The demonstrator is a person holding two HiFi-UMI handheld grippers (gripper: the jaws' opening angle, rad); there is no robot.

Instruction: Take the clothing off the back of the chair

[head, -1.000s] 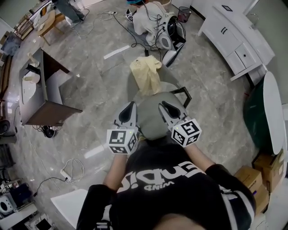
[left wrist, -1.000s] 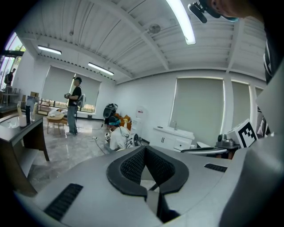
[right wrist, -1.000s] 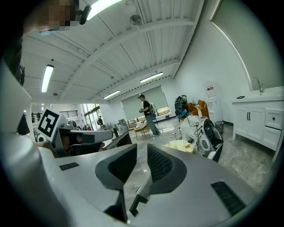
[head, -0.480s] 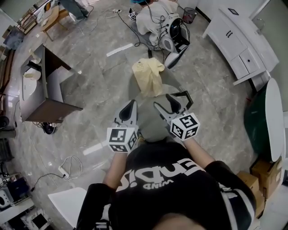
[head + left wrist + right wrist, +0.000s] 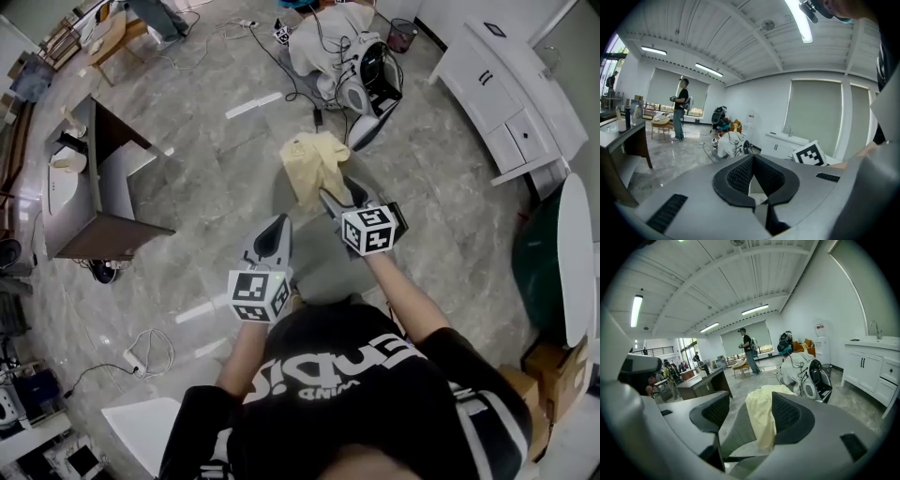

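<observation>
Head view: looks steeply down on pale yellow clothing [image 5: 309,164] draped over the back of a grey chair [image 5: 328,264]. Shows the right gripper [image 5: 342,199] at the cloth's hanging edge, jaws spread wide, the fold framed between them (pads not pressing it). Shows the left gripper [image 5: 274,230] nearer the person, clenched tip to tip, apart from the clothing

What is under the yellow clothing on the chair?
The yellow clothing hangs over the grey chair back, and part of that back shows beside it. The back's top edge is covered, as is anything else beneath the cloth.
</observation>
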